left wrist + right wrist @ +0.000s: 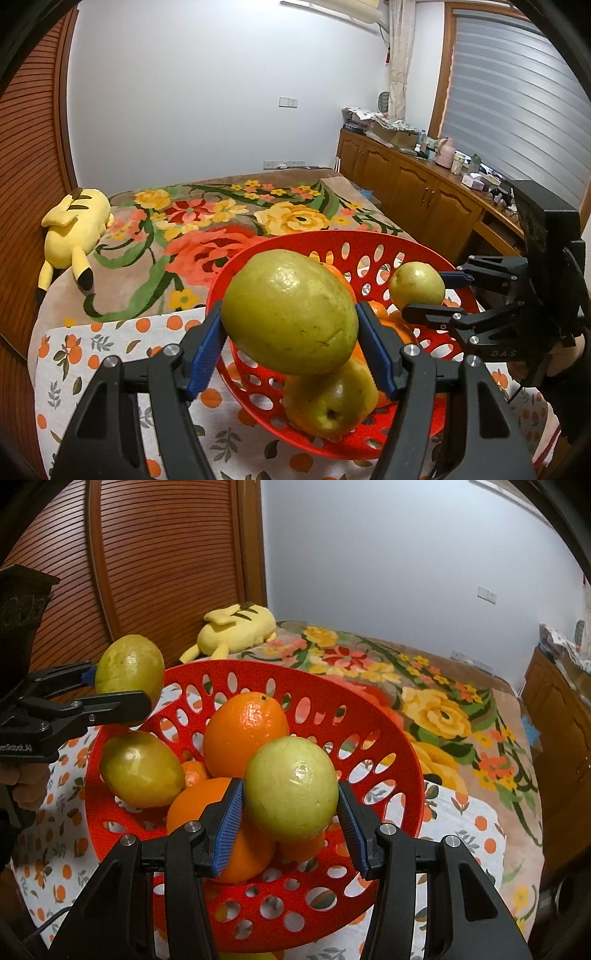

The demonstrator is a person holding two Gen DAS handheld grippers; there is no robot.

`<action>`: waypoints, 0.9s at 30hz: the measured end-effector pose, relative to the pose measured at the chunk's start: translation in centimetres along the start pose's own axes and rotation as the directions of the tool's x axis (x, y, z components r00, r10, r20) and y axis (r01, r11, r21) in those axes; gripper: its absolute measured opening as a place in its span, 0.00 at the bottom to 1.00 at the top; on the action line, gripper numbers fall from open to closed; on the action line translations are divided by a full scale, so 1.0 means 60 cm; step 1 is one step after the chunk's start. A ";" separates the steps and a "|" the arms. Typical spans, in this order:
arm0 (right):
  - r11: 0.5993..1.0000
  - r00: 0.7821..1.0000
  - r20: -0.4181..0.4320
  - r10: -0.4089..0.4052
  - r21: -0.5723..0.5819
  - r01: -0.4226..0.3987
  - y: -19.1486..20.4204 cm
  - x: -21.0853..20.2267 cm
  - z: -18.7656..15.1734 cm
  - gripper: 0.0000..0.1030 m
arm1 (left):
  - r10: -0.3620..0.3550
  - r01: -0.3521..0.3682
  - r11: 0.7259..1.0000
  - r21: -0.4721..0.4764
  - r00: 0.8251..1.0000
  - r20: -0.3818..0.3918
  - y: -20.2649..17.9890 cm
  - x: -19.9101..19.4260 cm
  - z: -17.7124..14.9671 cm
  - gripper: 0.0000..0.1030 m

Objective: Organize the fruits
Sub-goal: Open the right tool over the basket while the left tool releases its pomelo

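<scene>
The red basket (388, 738) sits on a cloth printed with oranges (92, 343), spread on the bed with the flowered blanket (207, 221). Three green fruits are in view. The left hand-held gripper (290, 332) clamps the big green fruit (290, 312) between its blue pads, above the basket's near rim. The right hand-held gripper (291, 808) grips the rounder green fruit (291, 788) the same way, over the middle of the basket. The third green fruit (142, 770) lies inside the basket against its left wall.

Two large oranges (245, 733) lie in the basket, one behind the other, the nearer one half covered by the held fruit and the gripper's finger. At least one small orange (194, 773) peeps out between them; another orange shape under the held fruit is too hidden to count surely.

Beyond the basket one yellow plush toy (74, 236) lies on the blanket. A hand behind the left gripper shows only in part at the edge of the right wrist view
</scene>
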State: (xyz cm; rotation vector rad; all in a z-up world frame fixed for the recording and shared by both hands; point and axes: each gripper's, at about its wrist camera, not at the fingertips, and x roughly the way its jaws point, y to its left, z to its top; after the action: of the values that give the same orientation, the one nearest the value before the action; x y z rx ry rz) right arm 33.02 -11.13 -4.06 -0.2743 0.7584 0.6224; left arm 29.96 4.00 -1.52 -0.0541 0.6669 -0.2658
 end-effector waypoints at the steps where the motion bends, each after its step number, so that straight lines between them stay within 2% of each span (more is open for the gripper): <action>1: 1.000 1.000 -0.002 -0.002 -0.001 0.002 -0.001 0.000 -0.001 0.50 | 0.001 -0.001 1.000 0.001 1.000 0.000 0.000 0.000 0.000 0.66; 5: 0.999 0.999 0.013 -0.033 -0.003 0.034 -0.002 -0.007 -0.002 0.55 | 0.001 -0.001 1.000 0.001 1.000 -0.003 0.005 0.003 0.000 0.66; 27: 1.000 0.998 0.053 -0.022 0.023 0.020 0.005 -0.063 -0.028 0.55 | 0.013 -0.012 1.000 0.005 0.999 -0.032 0.016 0.018 -0.005 0.66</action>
State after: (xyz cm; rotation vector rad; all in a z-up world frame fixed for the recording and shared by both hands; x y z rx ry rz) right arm 29.78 -13.29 -2.55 -0.2435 0.7100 0.5986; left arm 30.80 4.65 -2.53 -0.0413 0.6987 -0.2565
